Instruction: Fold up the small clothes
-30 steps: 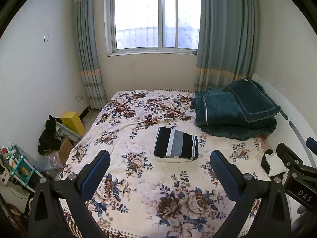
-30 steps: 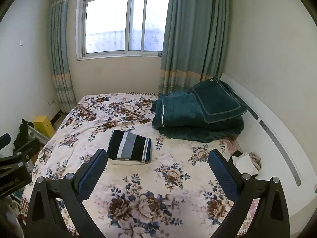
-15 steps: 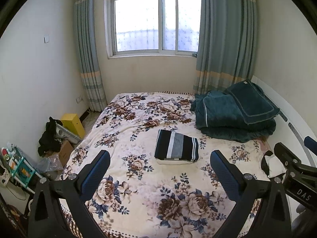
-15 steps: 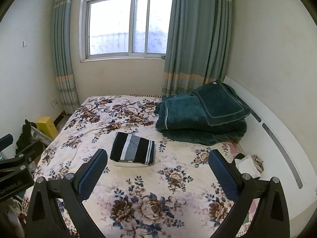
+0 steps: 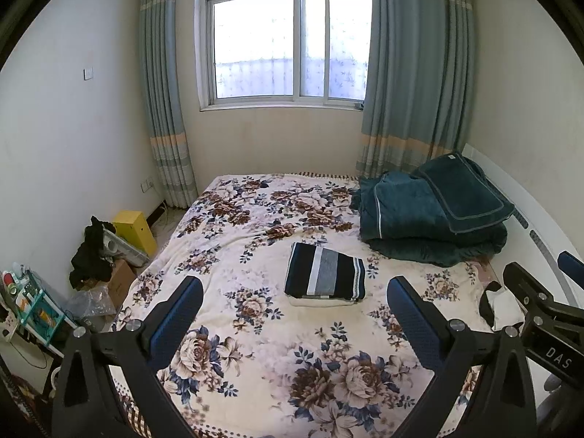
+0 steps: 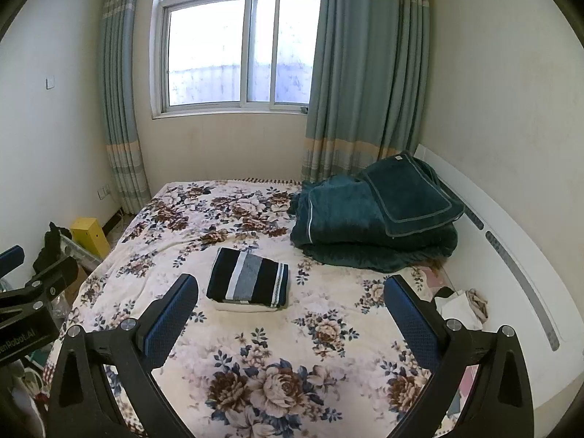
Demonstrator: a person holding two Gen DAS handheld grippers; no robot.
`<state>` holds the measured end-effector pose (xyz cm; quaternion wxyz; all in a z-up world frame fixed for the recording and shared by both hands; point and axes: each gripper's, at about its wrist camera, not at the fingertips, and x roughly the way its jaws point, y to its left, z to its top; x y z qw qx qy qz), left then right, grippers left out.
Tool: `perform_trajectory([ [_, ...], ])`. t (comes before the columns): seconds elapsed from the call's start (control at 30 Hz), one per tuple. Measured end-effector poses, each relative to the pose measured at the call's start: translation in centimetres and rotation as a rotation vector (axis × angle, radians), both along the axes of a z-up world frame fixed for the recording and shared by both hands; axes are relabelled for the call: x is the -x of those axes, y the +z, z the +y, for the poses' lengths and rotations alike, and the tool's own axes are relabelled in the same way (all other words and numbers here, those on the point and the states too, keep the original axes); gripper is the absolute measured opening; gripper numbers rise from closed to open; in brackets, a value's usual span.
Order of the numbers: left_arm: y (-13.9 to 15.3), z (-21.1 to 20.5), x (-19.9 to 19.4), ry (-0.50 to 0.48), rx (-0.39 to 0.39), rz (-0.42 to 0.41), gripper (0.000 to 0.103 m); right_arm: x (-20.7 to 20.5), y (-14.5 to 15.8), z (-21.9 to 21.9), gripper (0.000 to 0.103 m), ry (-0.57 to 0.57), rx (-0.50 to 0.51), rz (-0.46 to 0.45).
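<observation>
My left gripper (image 5: 294,303) hangs wide open and empty above the near edge of the floral bed (image 5: 233,255), the folded striped garment (image 5: 325,275) lies mid-bed atop a white folded piece, and my right gripper (image 6: 290,303) gapes equally empty.

Two handheld grippers noted: left gripper (image 5: 294,308) and right gripper (image 6: 290,306). Black angular frames, silver round screws at joints, blue textured pads (image 5: 175,323) on fingers. White lettering "DAS" at right edge of left wrist view.
</observation>
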<state>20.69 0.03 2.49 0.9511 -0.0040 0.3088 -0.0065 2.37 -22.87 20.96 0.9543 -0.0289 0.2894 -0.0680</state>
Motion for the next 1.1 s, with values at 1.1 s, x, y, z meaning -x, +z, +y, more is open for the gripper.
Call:
perform_trajectory([
  [1.1, 0.2, -0.2, 0.3, 0.0, 0.01, -0.002, 0.103, -0.8, 0.6, 1.3, 0.103, 0.017, 0.001, -0.003],
])
